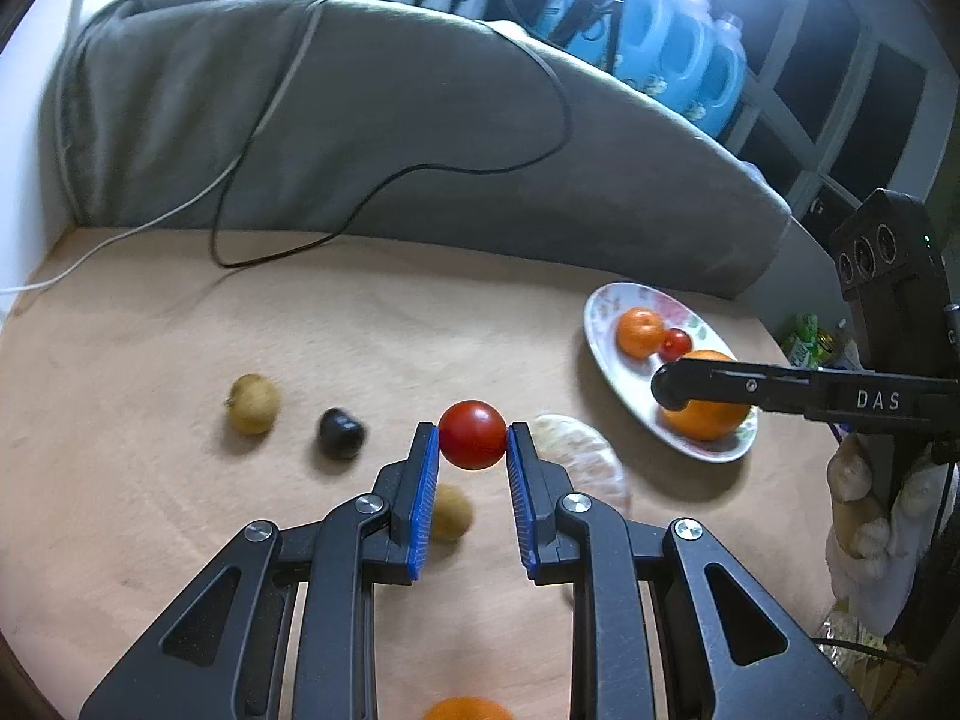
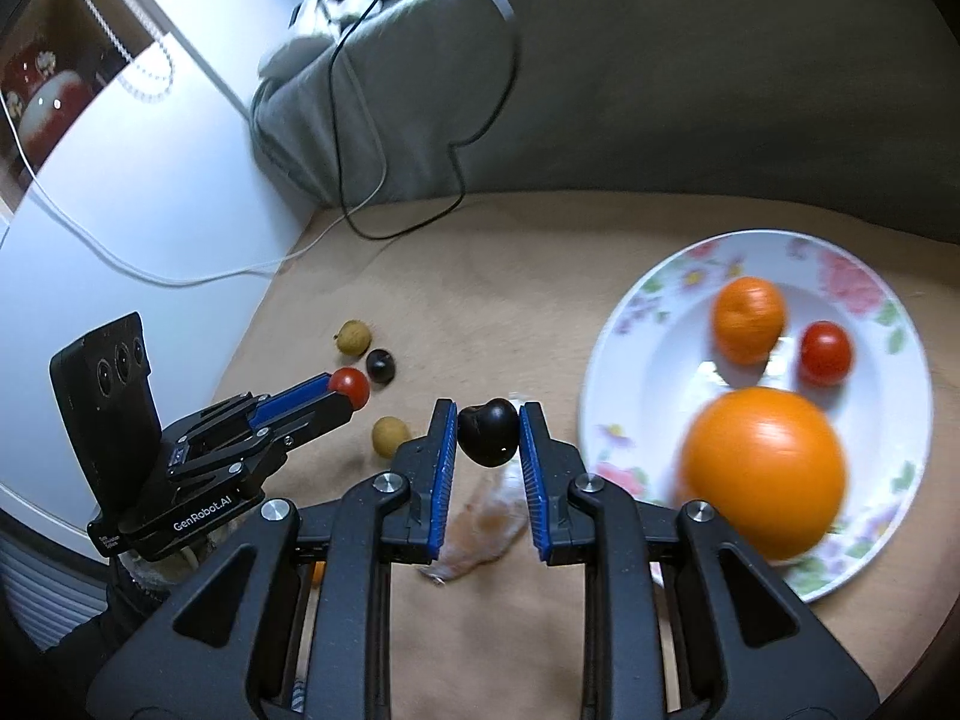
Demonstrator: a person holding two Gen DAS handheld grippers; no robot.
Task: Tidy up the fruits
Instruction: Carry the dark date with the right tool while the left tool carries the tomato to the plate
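Note:
My left gripper (image 1: 473, 429) is shut on a red cherry tomato (image 1: 473, 435) and holds it above the table. In the right wrist view it shows at the left (image 2: 354, 390). My right gripper (image 2: 487, 417) is shut on a dark cherry (image 2: 489, 432), left of the floral plate (image 2: 624, 354). The plate holds a big orange (image 2: 765, 471), a small mandarin (image 2: 747, 318) and a cherry tomato (image 2: 827, 353). On the table lie a second dark cherry (image 1: 339, 433), two tan longans (image 1: 253, 403) (image 1: 450, 511) and a peeled citrus piece (image 1: 591, 456).
A grey cushion (image 1: 372, 120) with black and white cables across it runs along the back of the tan table (image 1: 180, 330). Blue detergent bottles (image 1: 678, 42) stand behind it. Another orange fruit (image 1: 468, 709) shows at the bottom edge.

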